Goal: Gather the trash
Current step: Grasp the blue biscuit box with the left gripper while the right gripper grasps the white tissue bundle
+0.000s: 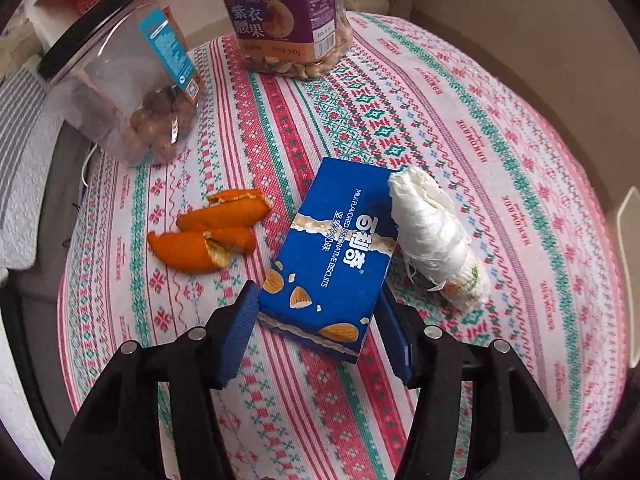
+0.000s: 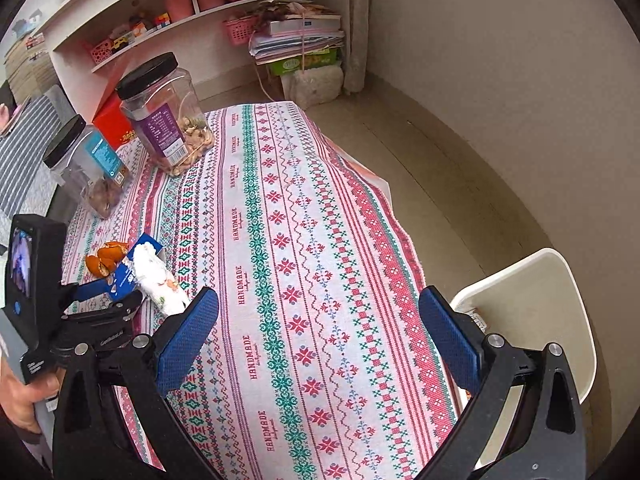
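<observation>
Two jars are standing on the cloth: one of cashews (image 1: pixel 288 20), one of round brown nuts (image 1: pixel 132 84). One blue biscuit box (image 1: pixel 332 256) is lying there. One white wad (image 1: pixel 436 236) is lying beside it. Orange peel (image 1: pixel 208 232) is lying in two pieces. Two grippers are showing: left (image 1: pixel 316 332), right (image 2: pixel 320 340).

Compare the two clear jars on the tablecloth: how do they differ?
The purple-labelled jar holds pale cashew-like nuts; the teal-labelled jar holds round brown ones. The purple-labelled jar stands farther from the trash and looks taller. Both are clear with black lids and mostly empty.
</observation>
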The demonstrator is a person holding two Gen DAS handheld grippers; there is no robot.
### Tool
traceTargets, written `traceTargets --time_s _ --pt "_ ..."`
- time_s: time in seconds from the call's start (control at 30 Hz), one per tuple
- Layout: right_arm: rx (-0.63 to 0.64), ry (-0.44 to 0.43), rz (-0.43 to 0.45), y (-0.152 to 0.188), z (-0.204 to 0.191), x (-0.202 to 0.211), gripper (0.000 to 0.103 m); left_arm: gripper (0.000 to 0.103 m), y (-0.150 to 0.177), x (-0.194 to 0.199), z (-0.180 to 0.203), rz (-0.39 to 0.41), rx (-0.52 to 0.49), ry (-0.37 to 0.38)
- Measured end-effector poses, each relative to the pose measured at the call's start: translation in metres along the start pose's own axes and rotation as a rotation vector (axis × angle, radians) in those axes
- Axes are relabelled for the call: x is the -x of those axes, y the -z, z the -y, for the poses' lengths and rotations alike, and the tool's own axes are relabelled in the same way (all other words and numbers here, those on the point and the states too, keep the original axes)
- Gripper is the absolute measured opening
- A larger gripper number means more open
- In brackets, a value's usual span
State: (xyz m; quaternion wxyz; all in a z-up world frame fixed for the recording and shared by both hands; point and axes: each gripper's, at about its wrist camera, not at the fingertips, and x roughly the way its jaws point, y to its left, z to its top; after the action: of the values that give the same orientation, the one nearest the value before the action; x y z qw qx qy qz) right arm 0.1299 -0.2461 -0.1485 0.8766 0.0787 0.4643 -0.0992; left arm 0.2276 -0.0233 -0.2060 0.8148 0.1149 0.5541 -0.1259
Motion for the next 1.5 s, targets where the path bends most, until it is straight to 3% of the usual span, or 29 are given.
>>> traceTargets --time_s 0.2,0.37,0.47,0.53,0.73,0.87,1.0,1.13,1.2,1.27,1.5 --pt "0.04 -0.042 -0.011 0.002 -0.026 -0.013 0.096 0.057 0.042 0.054 -0.027 0.009 0.203 0.155" --pt "0.173 -0.101 -0.024 0.013 -0.067 -0.025 0.096 0.057 0.093 0.088 -0.058 0.023 0.399 0.156" --pt "0.302 -0.147 -0.036 0.025 -0.099 -0.029 0.096 0.057 0.113 0.108 -0.074 0.08 0.452 0.115" --pt "0.334 -0.174 -0.101 0.035 -0.114 -0.038 0.096 0.057 0.121 0.117 -0.083 0.109 0.47 0.095" --pt "0.018 -0.215 -0.27 0.047 -0.105 -0.073 0.091 0.057 0.129 0.126 -0.115 0.133 0.538 0.124" --pt "-0.104 -0.189 -0.234 0.043 -0.114 -0.077 0.09 0.057 0.127 0.133 -0.119 0.155 0.534 0.126" --pt "-0.083 -0.134 -0.22 0.042 -0.146 -0.082 0.088 0.057 0.124 0.143 -0.123 0.188 0.535 0.117" --pt "-0.034 -0.117 -0.224 0.041 -0.164 -0.088 0.075 0.057 0.124 0.147 -0.132 0.195 0.556 0.12" --pt "-0.006 -0.127 -0.204 0.04 -0.167 -0.088 0.064 0.057 0.126 0.148 -0.136 0.196 0.563 0.115" --pt "-0.01 -0.176 -0.208 0.036 -0.168 -0.088 0.042 0.057 0.128 0.149 -0.14 0.197 0.569 0.116" --pt "0.017 -0.228 -0.229 0.031 -0.173 -0.09 0.033 0.057 0.131 0.159 -0.149 0.225 0.6 0.119"
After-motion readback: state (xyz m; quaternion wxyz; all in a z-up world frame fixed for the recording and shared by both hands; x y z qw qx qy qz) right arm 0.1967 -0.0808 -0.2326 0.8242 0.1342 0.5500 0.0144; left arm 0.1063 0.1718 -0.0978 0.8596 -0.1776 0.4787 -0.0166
